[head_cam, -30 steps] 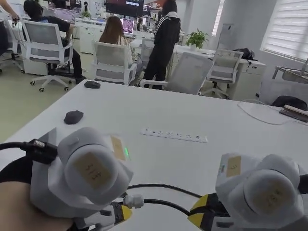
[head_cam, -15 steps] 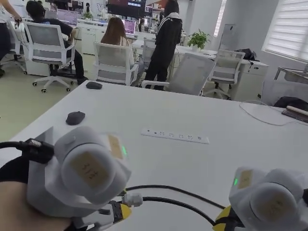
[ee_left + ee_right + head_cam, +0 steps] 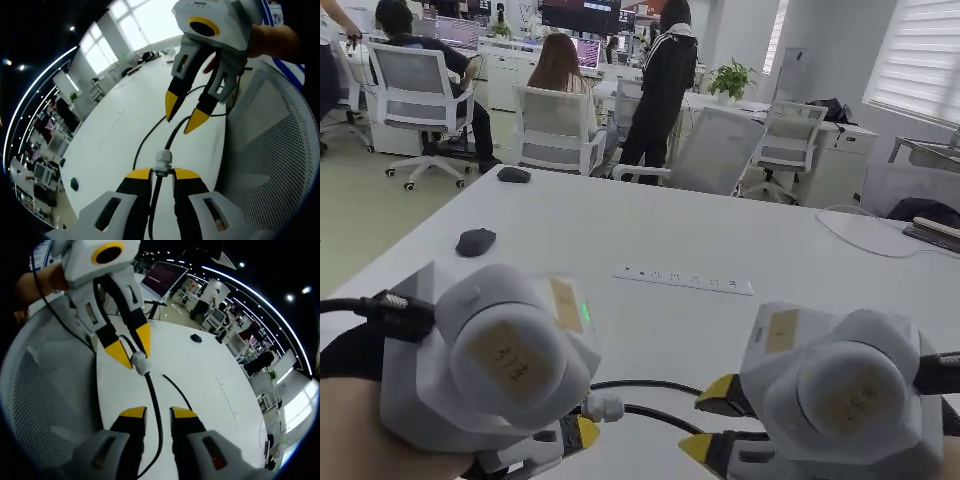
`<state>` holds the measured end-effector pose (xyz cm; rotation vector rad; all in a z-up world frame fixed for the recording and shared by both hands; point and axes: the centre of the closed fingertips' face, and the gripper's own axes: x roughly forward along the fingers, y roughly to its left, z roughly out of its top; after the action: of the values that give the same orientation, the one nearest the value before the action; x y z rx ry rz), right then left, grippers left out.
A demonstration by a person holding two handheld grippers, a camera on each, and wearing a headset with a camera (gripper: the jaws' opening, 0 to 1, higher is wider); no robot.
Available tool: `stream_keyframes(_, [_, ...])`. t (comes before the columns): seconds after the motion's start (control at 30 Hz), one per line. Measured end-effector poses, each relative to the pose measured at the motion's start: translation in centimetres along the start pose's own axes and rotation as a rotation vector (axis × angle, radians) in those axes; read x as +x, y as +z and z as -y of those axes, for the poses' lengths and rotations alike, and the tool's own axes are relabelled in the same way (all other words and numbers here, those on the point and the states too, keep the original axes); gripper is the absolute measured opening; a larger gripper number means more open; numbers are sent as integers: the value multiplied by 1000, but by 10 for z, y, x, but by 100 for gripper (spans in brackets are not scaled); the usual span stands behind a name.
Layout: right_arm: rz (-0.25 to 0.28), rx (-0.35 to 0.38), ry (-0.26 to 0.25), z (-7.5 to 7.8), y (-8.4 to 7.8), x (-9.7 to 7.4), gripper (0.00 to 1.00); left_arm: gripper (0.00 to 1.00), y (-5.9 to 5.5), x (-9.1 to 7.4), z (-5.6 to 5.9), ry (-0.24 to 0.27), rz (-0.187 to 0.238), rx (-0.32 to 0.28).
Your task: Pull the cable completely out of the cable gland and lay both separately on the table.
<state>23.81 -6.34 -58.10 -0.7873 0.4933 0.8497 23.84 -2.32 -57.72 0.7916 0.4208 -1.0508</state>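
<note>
Head view, low over white table (image 3: 720, 230). Bottom left: left hand-held gripper (image 3: 582, 436), pinched shut on white cable gland (image 3: 603, 408). Black cable (image 3: 655, 418) threaded through gland, leaving its end and running right along table to right hand-held gripper (image 3: 712, 420). Tips of both hand-held grippers facing each other, near but apart.

Left gripper view: gland squeezed between both yellow tips, cable coming out of far end and passing under opposite tips.

Right gripper view: jaws narrowly parted, straddling cable, slim gap on each side, no grip. Second run of cable curving off across table.

Farther back in head view: white power strip (image 3: 682, 280) flat mid-table; dark mouse (image 3: 475, 241) near left edge.
</note>
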Motion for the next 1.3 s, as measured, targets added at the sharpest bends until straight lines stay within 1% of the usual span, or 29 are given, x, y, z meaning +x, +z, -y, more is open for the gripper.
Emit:
stream_keyframes(0.07, [8,-44,8,-4,8,4,18,16,1,0,1,-2,3,4])
stream_keyframes(0.1, [7,-64,15,-5,10,6,18,16,2,0,2,-3,8,7])
stream_keyframes(0.17, [-15,-84,18,-6,9,12,18,16,4,0,3,-4,16,13])
stream_keyframes(0.2, [-28,-106,17,-5,7,14,17,16,5,0,3,-5,20,12])
stream_keyframes(0.27, [-28,-123,27,-6,7,14,9,16,6,0,4,-9,25,11])
stream_keyframes(0.3, [-27,-129,51,-10,7,15,4,16,6,0,4,-7,26,14])
stream_keyframes(0.37, [-23,-134,43,-9,7,15,4,16,5,0,3,-10,23,14])
stream_keyframes(0.5, [-40,-124,34,-6,1,15,3,16,4,0,2,-7,20,12])
stream_keyframes(0.67, [-71,-101,21,2,-14,12,3,16,0,-2,-5,7,19,0])
stream_keyframes(0.77, [-94,-74,-4,10,-26,8,3,16,-2,-5,-10,22,18,-6])
stream_keyframes(0.87, [-133,-41,-35,19,-40,3,3,16,-3,-7,-13,36,17,-10])
stream_keyframes(0.97, [-167,2,-60,25,-53,-1,3,16,-4,-9,-16,46,19,-15])
stream_keyframes(1.13, [-182,26,-64,25,-62,-4,3,16,-2,-9,-15,46,26,-13])
stream_keyframes(1.23, [-197,36,-52,23,-66,-4,3,16,1,-9,-13,46,36,-11])
stream_keyframes(1.27, [-207,34,-46,21,-67,-4,4,16,2,-9,-13,48,37,-6])
stream_keyframes(1.3, [-208,38,-42,20,-66,-4,9,16,4,-9,-12,49,40,2])
